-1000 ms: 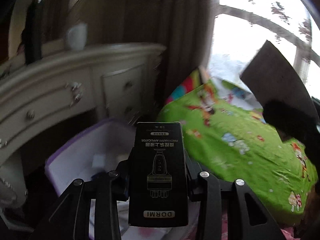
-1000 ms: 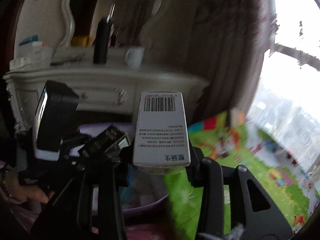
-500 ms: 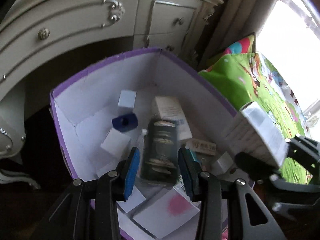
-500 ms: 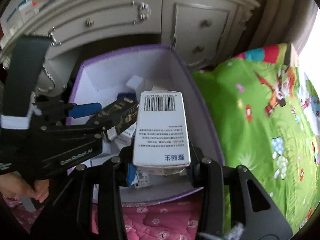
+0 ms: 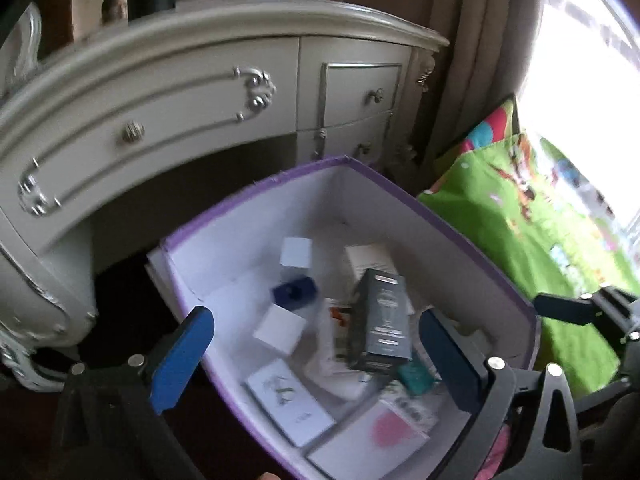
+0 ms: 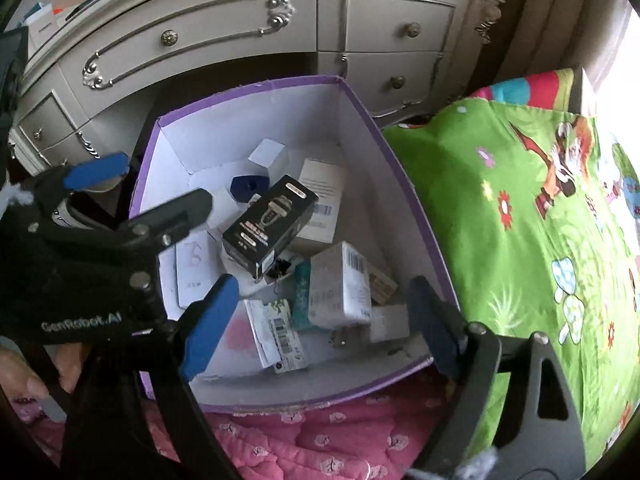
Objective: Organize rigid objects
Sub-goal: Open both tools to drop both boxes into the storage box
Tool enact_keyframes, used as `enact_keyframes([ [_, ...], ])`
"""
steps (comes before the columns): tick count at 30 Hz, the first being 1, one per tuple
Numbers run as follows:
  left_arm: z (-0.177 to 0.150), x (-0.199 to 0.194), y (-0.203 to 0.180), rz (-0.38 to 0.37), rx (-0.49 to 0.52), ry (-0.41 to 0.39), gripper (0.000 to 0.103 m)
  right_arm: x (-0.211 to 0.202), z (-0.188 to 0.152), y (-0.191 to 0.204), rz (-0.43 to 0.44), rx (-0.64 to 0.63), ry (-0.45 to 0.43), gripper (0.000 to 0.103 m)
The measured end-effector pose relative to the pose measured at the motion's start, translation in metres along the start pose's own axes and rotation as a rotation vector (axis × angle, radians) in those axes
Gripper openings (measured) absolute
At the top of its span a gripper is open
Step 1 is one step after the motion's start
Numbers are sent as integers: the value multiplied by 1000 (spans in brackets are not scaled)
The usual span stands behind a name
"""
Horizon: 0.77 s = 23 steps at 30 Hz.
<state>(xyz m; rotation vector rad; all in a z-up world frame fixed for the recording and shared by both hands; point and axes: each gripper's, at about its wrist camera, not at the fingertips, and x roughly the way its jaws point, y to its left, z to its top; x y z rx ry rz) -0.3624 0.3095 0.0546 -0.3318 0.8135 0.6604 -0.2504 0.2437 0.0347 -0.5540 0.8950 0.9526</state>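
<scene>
A purple-rimmed white box [image 5: 460, 232] [image 6: 248, 88] stands before the dresser and holds several small packages. The black DORMI box [image 5: 380, 320] [image 6: 268, 224] lies tilted on top of them. The white barcode box [image 6: 340, 284] lies inside near the box's front wall. My left gripper [image 5: 316, 360] is open and empty above the box; it also shows in the right wrist view [image 6: 148, 184]. My right gripper [image 6: 320, 316] is open and empty above the box's front edge; its fingers [image 5: 568, 308] show in the left wrist view.
A cream dresser [image 5: 200, 92] [image 6: 280, 20] with drawers stands behind the box. A green cartoon blanket [image 5: 540, 220] [image 6: 540, 220] lies to the right. A pink quilt [image 6: 300, 440] lies under the box's front. A dark blue object [image 5: 294, 292] and white cartons lie in the box.
Both grippers have opened wide. The black box dropped from my left gripper and the white barcode box from my right; both now lie inside the purple box.
</scene>
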Motion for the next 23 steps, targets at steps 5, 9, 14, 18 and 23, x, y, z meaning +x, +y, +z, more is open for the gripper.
enact_keyframes([
  [5, 2, -20, -3, 36, 52, -69, 103, -4, -4, 3, -14, -14, 17, 89],
  [9, 4, -25, 11, -54, -12, -52, 103, -6, -9, 9, -18, -33, 16, 89],
  [14, 3, -8, 27, 52, -54, 22, 103, -8, -13, 11, -22, -44, 14, 89],
  [18, 0, -8, 30, 110, -34, -14, 103, -7, -14, 14, -26, -60, 11, 89],
  [23, -5, -2, 20, 140, 31, -6, 102, -5, -15, 17, -19, -72, 16, 89],
])
